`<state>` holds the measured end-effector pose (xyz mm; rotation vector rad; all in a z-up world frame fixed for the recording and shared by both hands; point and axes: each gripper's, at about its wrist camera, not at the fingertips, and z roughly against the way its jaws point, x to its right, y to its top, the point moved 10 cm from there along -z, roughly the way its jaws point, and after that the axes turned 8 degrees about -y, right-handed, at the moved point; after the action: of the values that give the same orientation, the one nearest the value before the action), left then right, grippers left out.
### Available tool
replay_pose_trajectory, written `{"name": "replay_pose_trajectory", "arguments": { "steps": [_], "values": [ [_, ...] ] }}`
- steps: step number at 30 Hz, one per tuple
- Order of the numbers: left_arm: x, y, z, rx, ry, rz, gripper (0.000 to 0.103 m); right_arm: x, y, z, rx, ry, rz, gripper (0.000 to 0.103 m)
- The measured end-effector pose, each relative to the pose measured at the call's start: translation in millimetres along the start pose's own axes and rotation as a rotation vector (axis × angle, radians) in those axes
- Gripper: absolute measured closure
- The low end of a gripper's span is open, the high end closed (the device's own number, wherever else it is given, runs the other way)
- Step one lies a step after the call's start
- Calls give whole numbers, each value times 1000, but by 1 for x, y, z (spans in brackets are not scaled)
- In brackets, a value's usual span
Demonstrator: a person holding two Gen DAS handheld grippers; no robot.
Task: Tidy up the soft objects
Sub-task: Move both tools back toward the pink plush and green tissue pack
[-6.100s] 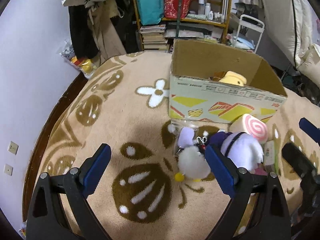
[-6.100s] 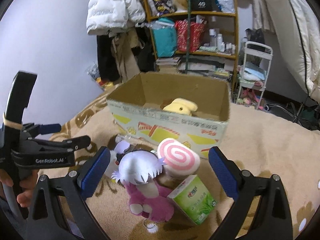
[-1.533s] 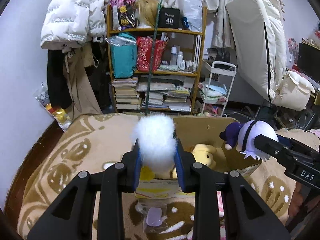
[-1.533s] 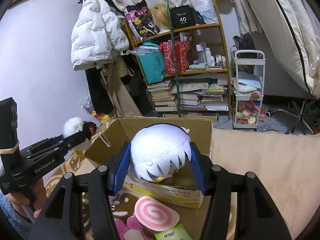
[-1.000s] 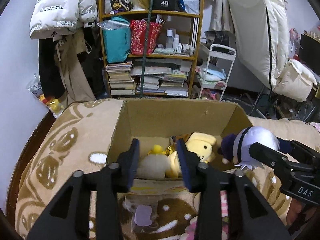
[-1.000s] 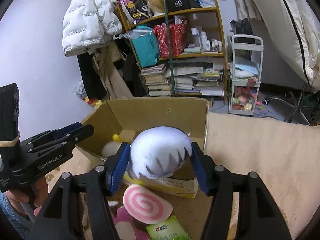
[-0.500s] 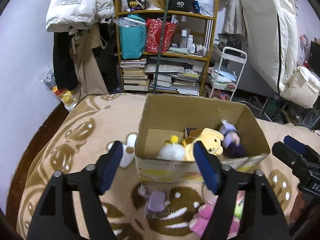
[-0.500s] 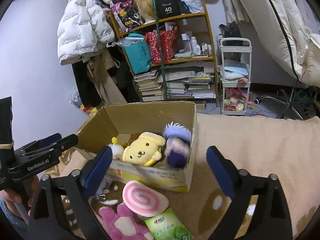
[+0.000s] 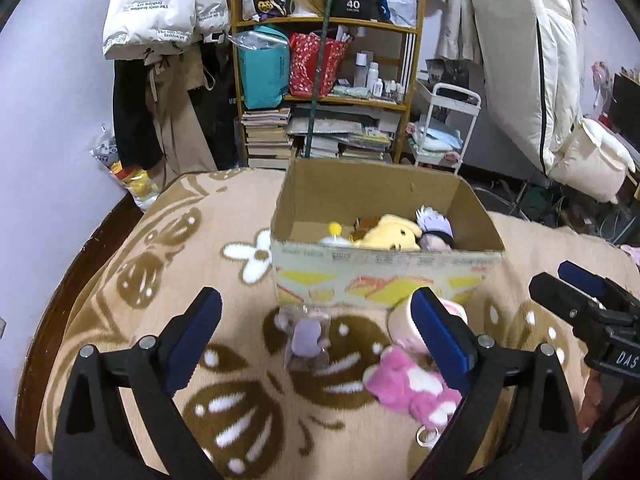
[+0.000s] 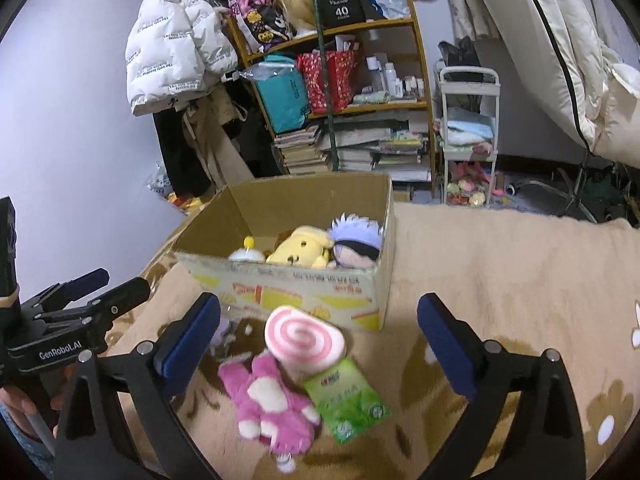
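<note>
Progress: we found three plush toys (image 10: 308, 254) boxed; both tools, left tool (image 9: 316, 334) and right tool (image 10: 318, 334), gaped empty, jaws just opened; swirl cushion (image 10: 304, 336) and pink plush (image 10: 268, 404) remained at the box's (image 10: 372, 280) 6 o'clock.

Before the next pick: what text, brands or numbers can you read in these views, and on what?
"GenRobot.AI": left hand-held gripper
"DAS", cut off: right hand-held gripper
"40": black box on shelf; smaller print unreadable
"The only fashion": white puffer jacket
Cardboard box print: blurred
Green packet label: blurred
</note>
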<state>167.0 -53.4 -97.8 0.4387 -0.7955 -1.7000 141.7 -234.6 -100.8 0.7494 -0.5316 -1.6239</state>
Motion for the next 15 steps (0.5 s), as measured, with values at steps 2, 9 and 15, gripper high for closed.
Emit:
{"name": "replay_pose_trajectory", "arguments": {
  "steps": [2,9,15],
  "values": [
    [3,-9,3,-20,-2,0,8,3,-4,3,-11,-9,-6,0],
    [8,-35,15,-59,-10,12,8,9,-24,9,-59,-28,-5,0],
    [11,-50,17,-81,3,11,8,10,-37,10,-94,-23,-22,0]
  ]
}}
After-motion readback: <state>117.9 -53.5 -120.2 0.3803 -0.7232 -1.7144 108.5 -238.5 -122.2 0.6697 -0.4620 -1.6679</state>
